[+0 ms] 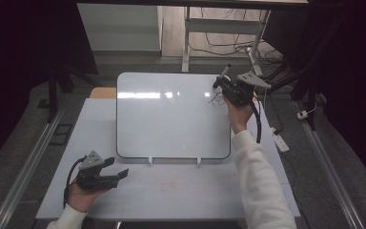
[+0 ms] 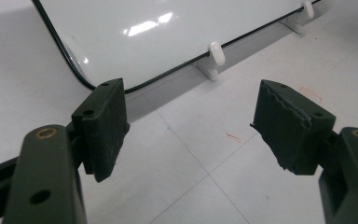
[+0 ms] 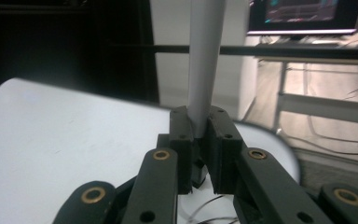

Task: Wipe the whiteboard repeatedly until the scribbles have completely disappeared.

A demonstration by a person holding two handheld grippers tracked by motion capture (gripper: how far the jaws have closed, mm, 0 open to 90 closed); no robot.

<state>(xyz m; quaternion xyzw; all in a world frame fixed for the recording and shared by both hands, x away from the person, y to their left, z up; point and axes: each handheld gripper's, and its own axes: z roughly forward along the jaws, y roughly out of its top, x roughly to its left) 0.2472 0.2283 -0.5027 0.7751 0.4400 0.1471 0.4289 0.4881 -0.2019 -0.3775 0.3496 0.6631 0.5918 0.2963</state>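
A white whiteboard (image 1: 171, 119) stands tilted on the white table (image 1: 181, 193). At its top right corner my right gripper (image 1: 220, 83) is shut on a grey-white marker (image 1: 226, 71), whose free end points up and away. A thin black scribble (image 1: 215, 100) marks the board just below that gripper. In the right gripper view the marker (image 3: 205, 60) rises from between the closed jaws (image 3: 200, 135) above the board (image 3: 65, 149). My left gripper (image 1: 116, 168) rests near the table's front left, open and with nothing in it. In the left gripper view its jaws (image 2: 191, 126) point at the board's lower edge (image 2: 168, 32).
Two small white clips (image 1: 150, 161) hold the board's lower edge. Faint red marks (image 1: 169, 185) dot the table in front. A wooden piece (image 1: 102, 92) shows behind the board's left corner. Desk legs and cables (image 1: 228, 45) lie on the floor beyond.
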